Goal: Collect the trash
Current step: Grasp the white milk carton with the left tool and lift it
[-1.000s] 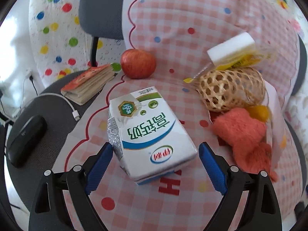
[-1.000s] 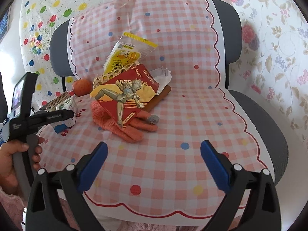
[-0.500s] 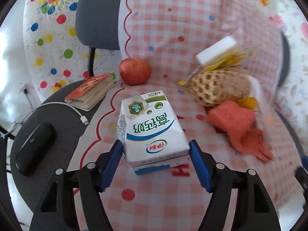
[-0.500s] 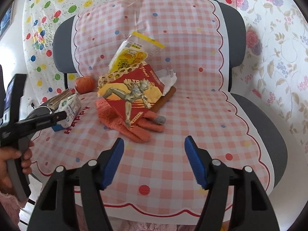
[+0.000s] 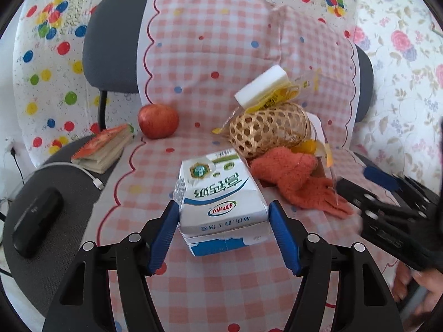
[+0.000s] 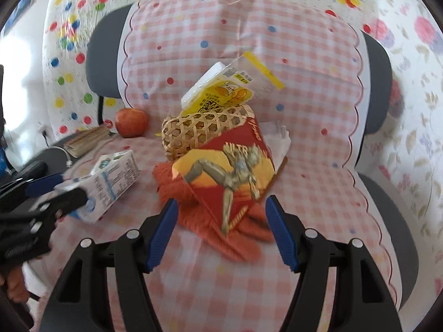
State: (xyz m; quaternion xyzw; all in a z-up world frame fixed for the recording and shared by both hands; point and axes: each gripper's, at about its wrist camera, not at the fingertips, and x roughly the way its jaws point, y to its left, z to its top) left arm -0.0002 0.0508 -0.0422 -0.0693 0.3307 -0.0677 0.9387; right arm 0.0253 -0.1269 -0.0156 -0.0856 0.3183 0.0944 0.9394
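Observation:
A white milk carton [image 5: 221, 196] lies on the pink checked chair seat. My left gripper [image 5: 223, 229] is shut on its near end, blue pads against both sides; the carton also shows in the right wrist view [image 6: 110, 179]. My right gripper [image 6: 220, 229] is open, its fingers either side of a red Ultraman snack bag [image 6: 229, 171] that lies on an orange glove [image 6: 238, 235]. Behind are a woven bamboo basket [image 6: 199, 130] and a yellow packaged sponge [image 6: 221, 91].
A red apple [image 5: 157, 120], a small book [image 5: 102, 149], a white cable [image 5: 91, 178] and a black case [image 5: 36, 221] are at the left of the chair. Crumpled white paper [image 6: 277, 138] lies behind the red bag. Floral wall at right.
My left gripper closed onto the milk carton. My right gripper narrowed and moved forward to the red snack bag.

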